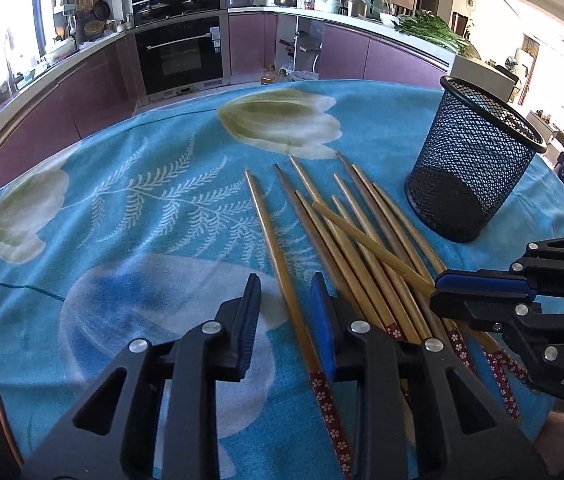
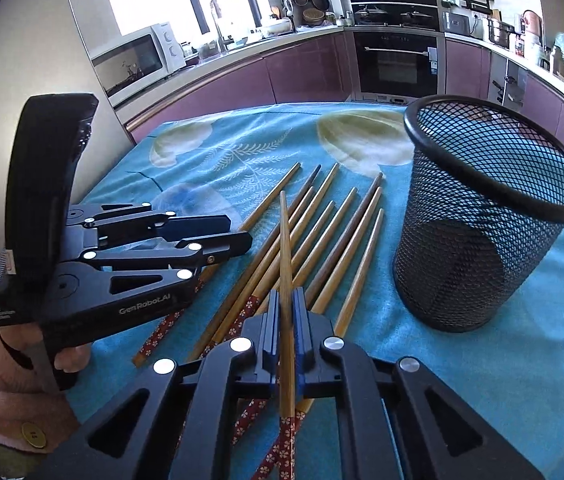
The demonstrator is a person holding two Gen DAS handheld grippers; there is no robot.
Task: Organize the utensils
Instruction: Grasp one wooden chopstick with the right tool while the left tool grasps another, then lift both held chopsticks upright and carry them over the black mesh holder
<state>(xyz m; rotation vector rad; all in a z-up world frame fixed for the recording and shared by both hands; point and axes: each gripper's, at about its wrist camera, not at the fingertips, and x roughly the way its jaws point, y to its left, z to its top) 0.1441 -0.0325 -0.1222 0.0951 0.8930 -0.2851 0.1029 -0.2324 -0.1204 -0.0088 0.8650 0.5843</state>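
Several wooden chopsticks (image 1: 346,236) with red flowered ends lie in a loose pile on the blue floral cloth; they also show in the right wrist view (image 2: 322,236). A black mesh cup (image 1: 470,168) stands upright and empty to their right, also in the right wrist view (image 2: 486,216). My right gripper (image 2: 287,304) is shut on one chopstick (image 2: 285,248), which points forward and lies across the pile. In the left wrist view the right gripper (image 1: 436,290) is at the right. My left gripper (image 1: 286,296) is open, its jaws on either side of the leftmost chopstick (image 1: 278,252).
The table's cloth (image 1: 142,208) reaches to the far edge. Purple kitchen cabinets and a black oven (image 1: 180,56) curve behind. A microwave (image 2: 138,56) sits on the counter at the left. The person's hand (image 2: 22,364) holds the left gripper (image 2: 238,236).
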